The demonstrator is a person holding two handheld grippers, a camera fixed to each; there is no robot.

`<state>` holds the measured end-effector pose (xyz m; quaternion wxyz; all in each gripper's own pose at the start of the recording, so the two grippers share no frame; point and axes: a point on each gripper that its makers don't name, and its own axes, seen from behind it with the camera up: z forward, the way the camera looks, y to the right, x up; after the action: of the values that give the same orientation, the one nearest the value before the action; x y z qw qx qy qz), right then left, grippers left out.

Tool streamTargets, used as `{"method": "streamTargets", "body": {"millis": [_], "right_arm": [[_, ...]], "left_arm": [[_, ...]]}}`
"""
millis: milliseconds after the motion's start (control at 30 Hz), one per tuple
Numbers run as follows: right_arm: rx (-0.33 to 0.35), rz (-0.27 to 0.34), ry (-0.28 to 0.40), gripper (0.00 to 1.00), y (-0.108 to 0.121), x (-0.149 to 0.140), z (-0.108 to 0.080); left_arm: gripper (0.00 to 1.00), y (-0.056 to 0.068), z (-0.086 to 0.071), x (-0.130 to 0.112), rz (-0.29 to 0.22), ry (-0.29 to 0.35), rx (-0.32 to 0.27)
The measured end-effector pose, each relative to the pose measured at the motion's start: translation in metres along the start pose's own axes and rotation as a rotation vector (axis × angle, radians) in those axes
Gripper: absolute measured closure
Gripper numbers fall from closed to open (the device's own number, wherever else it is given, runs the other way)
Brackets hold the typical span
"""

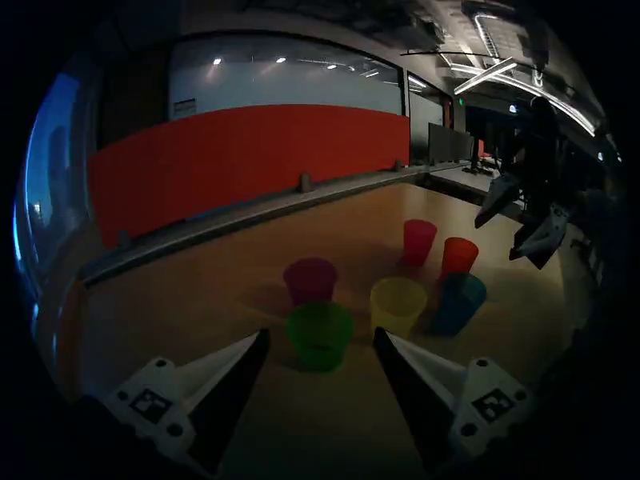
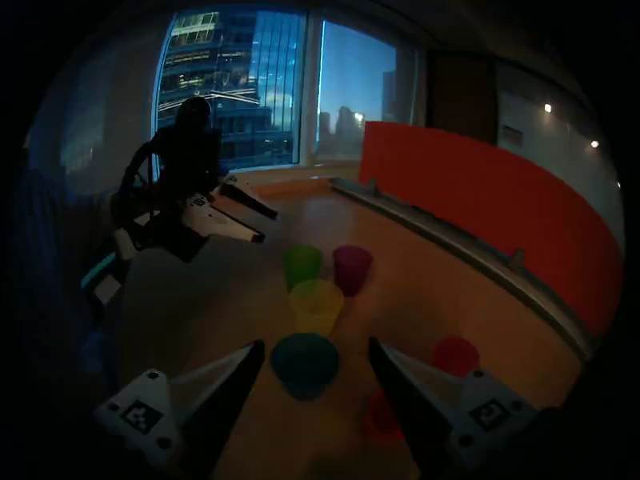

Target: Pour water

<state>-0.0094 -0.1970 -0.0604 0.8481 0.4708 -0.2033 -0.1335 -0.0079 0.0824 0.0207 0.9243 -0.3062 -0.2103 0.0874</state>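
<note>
Left gripper view had your left gripper (image 1: 318, 333) spread empty before the green cup (image 1: 320, 342); your right gripper (image 2: 314, 344) gaped before the blue cup (image 2: 304, 366). Every cup stood on the table (image 1: 240, 276), pouring unstarted.

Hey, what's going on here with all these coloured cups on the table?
A person holds a two-finger gripper in each hand above a wooden table where six coloured plastic cups stand clustered together. The left gripper is open and points at the green cup. The right gripper is open and points at the blue cup from another side. Neither gripper holds anything, so no pouring has begun.
</note>
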Motion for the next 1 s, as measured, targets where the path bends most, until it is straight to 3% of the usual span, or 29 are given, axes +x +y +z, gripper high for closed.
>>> {"method": "streamTargets", "body": {"millis": [500,1000], "right_arm": [[0.027,0.001,-0.069,0.02,-0.003,-0.028,0.023],[0.052,-0.008,-0.118,0.03,-0.005,-0.045,0.037]], "left_arm": [[0.03,-0.005,0.022,-0.039,-0.003,-0.095,-0.002],[0.04,-0.004,0.050,-0.052,0.002,-0.146,-0.017]]}}
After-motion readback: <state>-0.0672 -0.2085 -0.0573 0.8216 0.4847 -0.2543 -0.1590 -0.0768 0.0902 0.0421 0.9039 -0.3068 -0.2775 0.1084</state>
